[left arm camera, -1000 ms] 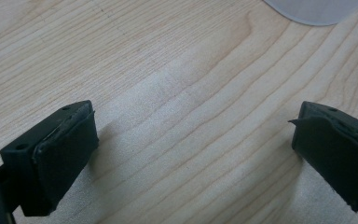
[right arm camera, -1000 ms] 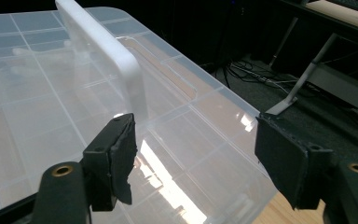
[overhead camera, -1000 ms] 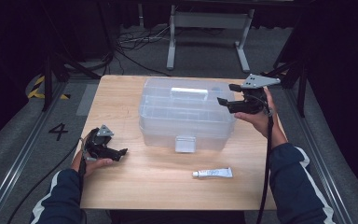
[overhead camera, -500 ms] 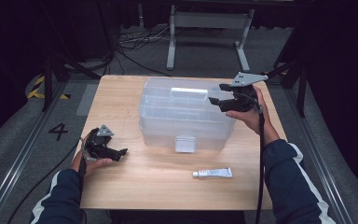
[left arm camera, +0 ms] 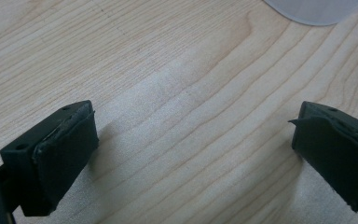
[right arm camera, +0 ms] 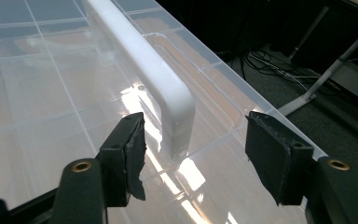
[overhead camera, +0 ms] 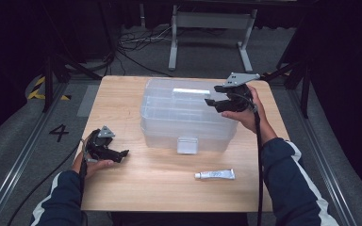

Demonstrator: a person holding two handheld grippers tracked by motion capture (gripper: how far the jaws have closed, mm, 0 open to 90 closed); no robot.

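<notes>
1. Clear storage box (overhead camera: pixel 186 115) sits mid-table, lid on; its white handle (right arm camera: pixel 154 79) lies flat along the far edge.
2. Right gripper (right arm camera: pixel 193 156) straddles the handle's end; jaws apart, just been closing, pads not touching.
3. Risk: pads may slip off the smooth handle if they close too near its end.
4. The high view adds the left gripper (overhead camera: pixel 115 154), resting with jaws apart, and a tube (overhead camera: pixel 215 174).

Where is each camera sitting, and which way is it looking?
High view: above the person's side, looking forward and down on the table; both forearms, left gripper and right gripper show.
Left gripper view: on the left gripper, looking down at bare wood between its open jaws.
Right gripper view: on the right gripper, facing the white handle; its jaws have just been closing.
Shared: the clear box appears in all three.
</notes>
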